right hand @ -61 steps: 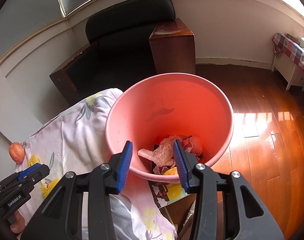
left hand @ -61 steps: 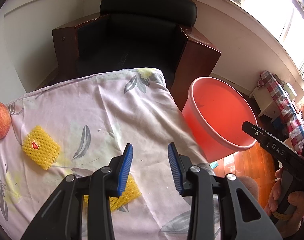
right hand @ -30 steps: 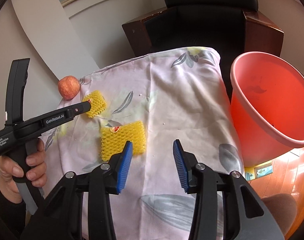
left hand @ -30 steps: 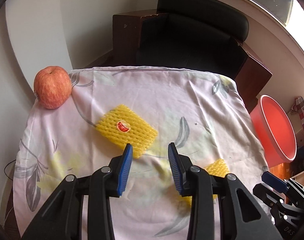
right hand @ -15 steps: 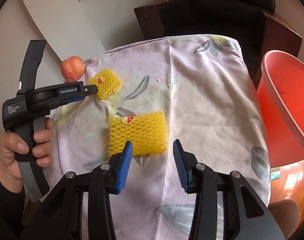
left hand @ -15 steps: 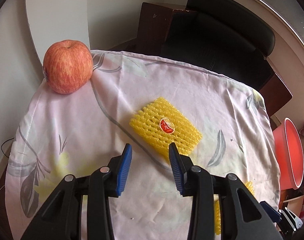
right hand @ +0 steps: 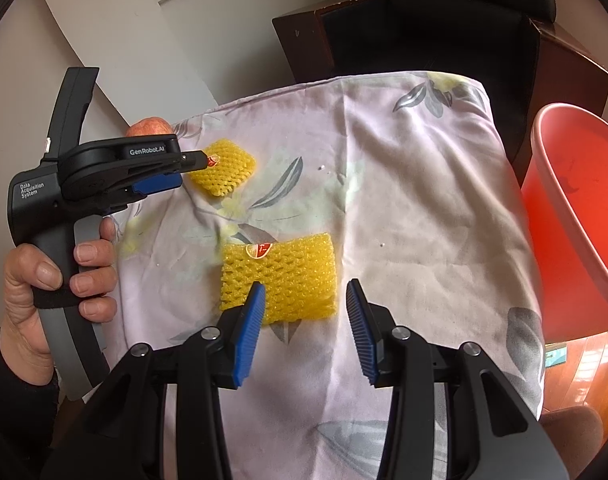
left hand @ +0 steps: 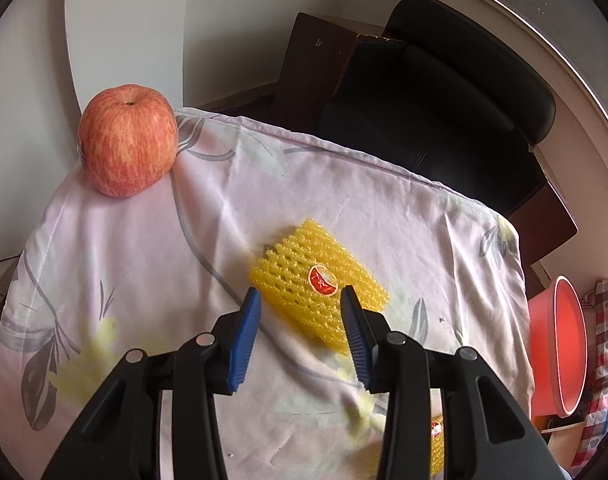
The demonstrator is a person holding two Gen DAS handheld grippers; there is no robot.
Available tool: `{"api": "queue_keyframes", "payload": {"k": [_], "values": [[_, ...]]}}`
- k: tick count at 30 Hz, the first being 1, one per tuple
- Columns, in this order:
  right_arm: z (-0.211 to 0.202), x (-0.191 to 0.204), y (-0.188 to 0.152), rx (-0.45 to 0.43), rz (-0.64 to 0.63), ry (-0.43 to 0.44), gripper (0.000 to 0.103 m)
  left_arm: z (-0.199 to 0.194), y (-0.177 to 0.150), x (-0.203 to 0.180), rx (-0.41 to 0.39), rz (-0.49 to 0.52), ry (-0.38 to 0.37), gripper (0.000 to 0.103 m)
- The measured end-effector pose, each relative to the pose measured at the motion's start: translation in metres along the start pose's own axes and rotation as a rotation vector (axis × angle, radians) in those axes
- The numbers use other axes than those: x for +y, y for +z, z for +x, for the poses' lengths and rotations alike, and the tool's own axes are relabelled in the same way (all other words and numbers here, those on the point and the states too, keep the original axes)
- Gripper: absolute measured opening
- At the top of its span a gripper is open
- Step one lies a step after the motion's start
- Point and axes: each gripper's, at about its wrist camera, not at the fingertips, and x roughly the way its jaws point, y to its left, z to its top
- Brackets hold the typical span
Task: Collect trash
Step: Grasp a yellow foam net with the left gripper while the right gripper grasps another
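Two yellow foam fruit nets lie on the floral cloth [left hand: 144,264] over the table. My left gripper [left hand: 300,300] hovers just short of the far net [left hand: 318,280], which bears a red sticker. Its jaws are opening, and the net's near edge shows between the blue pads, untouched. Seen from the right wrist, this left gripper [right hand: 190,168] sits at the far net [right hand: 224,172]. My right gripper [right hand: 304,292] stands open just before the near net [right hand: 280,276], with its pads apart from it. The near net [left hand: 436,452] peeks out at the lower right of the left wrist view.
A red apple [left hand: 128,140] rests at the cloth's far left corner by the wall. The red bucket [right hand: 576,200] stands on the wooden floor to the right of the table. A black armchair [left hand: 424,92] sits beyond the table. A hand [right hand: 56,276] grips the left gripper's handle.
Both grippers swung away from the bucket to the table and came down close to the nets. The left jaws stand wider than before. The right jaws kept their width.
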Motion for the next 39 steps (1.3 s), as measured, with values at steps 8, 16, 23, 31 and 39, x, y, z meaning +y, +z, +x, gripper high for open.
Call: {"api": "queue_keyframes", "payload": {"k": [8, 16, 23, 31, 39], "values": [[0.007, 0.003, -0.002, 0.022, -0.004, -0.002, 0.043, 0.020, -0.003, -0.014, -0.008, 0.059, 0.072, 0.030], [0.007, 0.003, -0.001, 0.018, 0.004, 0.004, 0.043, 0.012, -0.003, -0.006, -0.018, 0.078, 0.032, 0.008], [0.008, 0.001, -0.002, 0.021, 0.006, -0.006, 0.043, -0.013, -0.014, 0.006, -0.035, 0.097, -0.004, 0.008], [0.014, 0.000, -0.002, 0.030, 0.002, -0.039, 0.043, -0.036, -0.032, 0.015, -0.027, 0.112, -0.038, 0.008], [0.018, 0.006, -0.005, 0.030, -0.014, -0.059, 0.024, -0.043, -0.041, 0.014, -0.010, 0.132, -0.049, 0.008]]}}
